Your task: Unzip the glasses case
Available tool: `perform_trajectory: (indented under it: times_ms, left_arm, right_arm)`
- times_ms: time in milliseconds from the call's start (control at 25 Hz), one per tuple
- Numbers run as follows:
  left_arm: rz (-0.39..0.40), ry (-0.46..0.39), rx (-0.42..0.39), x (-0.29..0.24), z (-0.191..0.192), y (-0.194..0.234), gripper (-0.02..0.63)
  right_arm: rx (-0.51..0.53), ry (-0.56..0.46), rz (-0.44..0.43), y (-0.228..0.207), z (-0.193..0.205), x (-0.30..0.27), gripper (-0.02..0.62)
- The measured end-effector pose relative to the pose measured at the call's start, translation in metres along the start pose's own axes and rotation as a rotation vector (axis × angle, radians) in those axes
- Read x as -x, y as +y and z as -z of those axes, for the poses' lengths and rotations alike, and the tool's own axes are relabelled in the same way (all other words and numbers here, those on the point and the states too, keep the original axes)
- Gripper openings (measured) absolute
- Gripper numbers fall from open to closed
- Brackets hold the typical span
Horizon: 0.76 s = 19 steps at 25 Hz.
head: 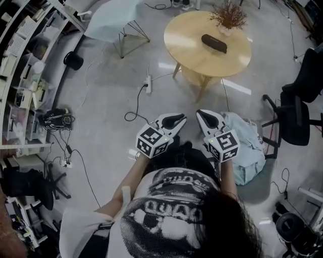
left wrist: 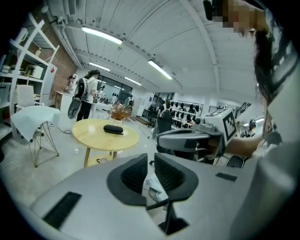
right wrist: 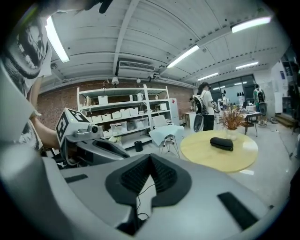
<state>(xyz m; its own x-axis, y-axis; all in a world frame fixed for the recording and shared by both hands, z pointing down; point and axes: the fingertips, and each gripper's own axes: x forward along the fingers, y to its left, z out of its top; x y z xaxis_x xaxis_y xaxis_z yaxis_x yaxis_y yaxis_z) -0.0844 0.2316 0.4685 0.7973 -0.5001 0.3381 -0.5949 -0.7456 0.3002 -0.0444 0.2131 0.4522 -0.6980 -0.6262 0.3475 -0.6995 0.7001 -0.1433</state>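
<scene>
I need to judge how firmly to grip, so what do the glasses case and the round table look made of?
The glasses case looks like matte black fabric or leatherette, dull with no glare; which one is unclear. The table looks like pale wood, smooth and sealed: light glints off its top.

One glasses case (head: 214, 43), one round table (head: 186, 40), one dried plant (head: 228, 15); left hand-held gripper (head: 180, 120), right hand-held gripper (head: 203, 116): two.
</scene>
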Motion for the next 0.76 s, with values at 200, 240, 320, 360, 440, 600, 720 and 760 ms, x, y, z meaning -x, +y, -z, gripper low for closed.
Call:
perform_trajectory:
  times_ms: [200, 240, 320, 360, 440, 600, 720, 760]
  left_arm:
    - [-0.016, -0.005, 0.005, 0.004, 0.0001, 0.0005, 0.051]
    - [-0.019, -0.005, 0.006, 0.0042, 0.001, 0.0001, 0.051]
    - [-0.023, -0.004, 0.008, 0.0034, 0.003, -0.001, 0.052]
    - [-0.025, -0.004, 0.009, 0.0028, 0.0037, -0.0013, 0.051]
    - [-0.028, -0.004, 0.012, 0.0025, 0.0047, -0.0015, 0.052]
    - [-0.032, -0.002, 0.02, 0.0041, 0.0067, 0.0009, 0.052]
    - [-0.034, -0.001, 0.024, 0.0041, 0.0074, 0.0032, 0.051]
    - [-0.034, -0.001, 0.025, 0.004, 0.0076, 0.0039, 0.052]
  right_arm:
    - [0.005, 0.006, -0.008, 0.0035, 0.0024, 0.0024, -0.003]
    - [0.005, 0.007, -0.01, 0.0042, 0.0036, 0.0032, -0.003]
    - [0.006, 0.009, -0.015, 0.0047, 0.006, 0.0049, -0.003]
    - [0.007, 0.01, -0.017, 0.0048, 0.0068, 0.0056, -0.003]
    - [0.011, 0.013, -0.022, 0.0054, 0.0078, 0.006, -0.003]
    - [0.015, 0.023, -0.028, 0.0072, 0.0093, 0.0041, -0.003]
    - [0.017, 0.029, -0.029, 0.007, 0.0098, 0.0028, -0.003]
    - [0.019, 0.031, -0.029, 0.0068, 0.0099, 0.0025, -0.003]
